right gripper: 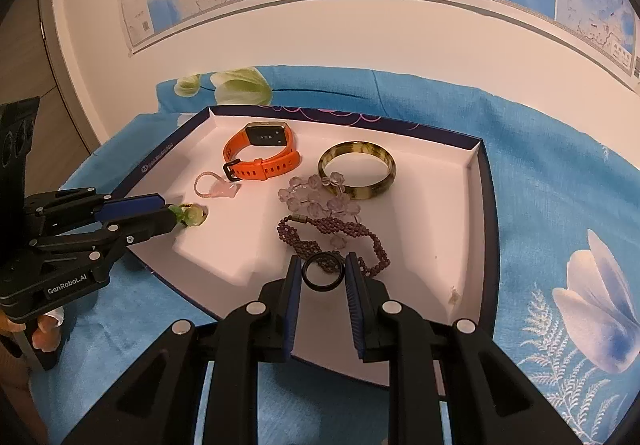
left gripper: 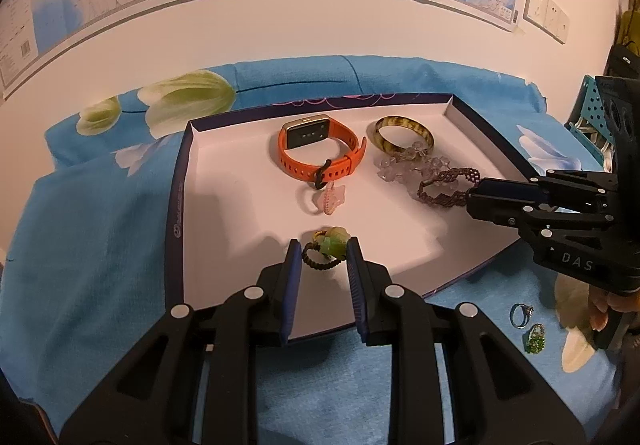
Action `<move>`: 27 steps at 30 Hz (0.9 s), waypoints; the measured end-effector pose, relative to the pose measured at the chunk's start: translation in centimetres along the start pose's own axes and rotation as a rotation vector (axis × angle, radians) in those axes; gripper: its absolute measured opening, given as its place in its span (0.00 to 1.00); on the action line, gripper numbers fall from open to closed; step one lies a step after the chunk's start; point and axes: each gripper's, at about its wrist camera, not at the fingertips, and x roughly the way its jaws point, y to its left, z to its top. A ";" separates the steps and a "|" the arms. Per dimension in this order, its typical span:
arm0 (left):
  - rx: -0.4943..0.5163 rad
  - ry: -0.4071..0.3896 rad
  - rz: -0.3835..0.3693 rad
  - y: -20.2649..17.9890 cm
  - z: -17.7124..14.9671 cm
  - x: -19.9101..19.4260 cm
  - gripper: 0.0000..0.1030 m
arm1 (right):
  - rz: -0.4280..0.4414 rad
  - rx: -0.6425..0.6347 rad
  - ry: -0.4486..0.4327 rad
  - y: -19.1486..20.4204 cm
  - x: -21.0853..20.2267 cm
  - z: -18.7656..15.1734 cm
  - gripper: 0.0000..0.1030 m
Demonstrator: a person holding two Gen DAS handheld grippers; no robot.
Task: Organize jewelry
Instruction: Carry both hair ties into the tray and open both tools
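Blue-padded left gripper (left gripper: 323, 251) pinches green jade ring (left gripper: 329, 247) at near left of white-lined tray (left gripper: 224, 205); right gripper (right gripper: 323, 270) clamps black ring (right gripper: 322, 272) over brown beaded bracelet (right gripper: 360, 241), near right; orange watch (left gripper: 320, 153) far

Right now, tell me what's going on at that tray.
A person is sorting jewelry into a shallow box lid on a blue floral cloth. The left gripper holds a green-stone ring over the lid; the right gripper holds a black ring. An orange watch, a bangle and bracelets already lie inside. Two rings wait outside.
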 end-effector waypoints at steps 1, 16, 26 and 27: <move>0.000 -0.001 0.004 0.0 0.0 0.0 0.23 | 0.000 0.000 -0.001 0.0 0.0 0.0 0.20; 0.007 0.003 0.052 -0.2 -0.1 0.4 0.24 | -0.007 0.003 0.000 -0.1 0.3 0.1 0.20; 0.013 -0.001 0.076 -0.3 -0.2 0.3 0.24 | -0.010 0.005 -0.004 -0.2 0.2 0.1 0.20; 0.012 -0.001 0.079 -0.3 -0.2 0.3 0.24 | -0.011 0.006 -0.005 -0.2 0.1 0.1 0.20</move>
